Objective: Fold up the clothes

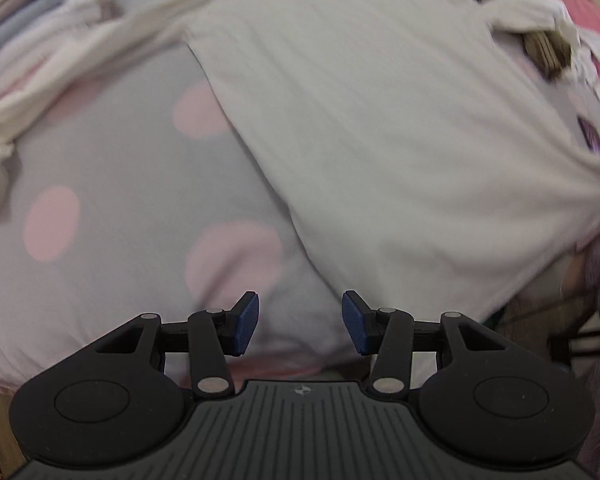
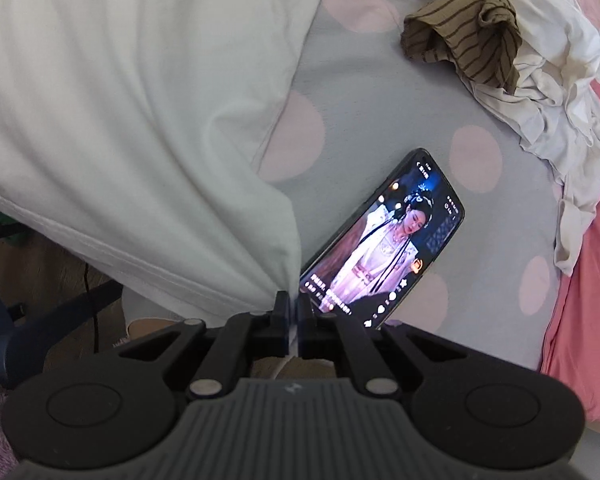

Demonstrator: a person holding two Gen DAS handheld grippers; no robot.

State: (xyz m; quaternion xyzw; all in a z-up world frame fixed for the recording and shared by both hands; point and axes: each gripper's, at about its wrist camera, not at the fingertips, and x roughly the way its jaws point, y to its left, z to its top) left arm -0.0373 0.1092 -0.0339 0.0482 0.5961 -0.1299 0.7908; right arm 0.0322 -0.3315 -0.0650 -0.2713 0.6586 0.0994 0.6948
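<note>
Between the tips of the right claw (image 2: 293,304) a corner of the white shirt (image 2: 132,92) is pinched tight, the cloth fanning up and away from the closed jaws, so this corner is secured and lifted. The left claw (image 1: 300,322) hangs open and empty above the dotted bedsheet (image 1: 112,184), just short of the shirt's near edge. The shirt lies spread on the bed, its hem partly off the bed's edge. To do this fold well, I judge the left claw should take the shirt's opposite corner, so that the 2 corners rise together and the cloth stays taut. The phone (image 2: 384,236) lies on the sheet just beside the shirt's pinched corner; the striped garment (image 2: 464,46) sits beyond the phone.
</note>
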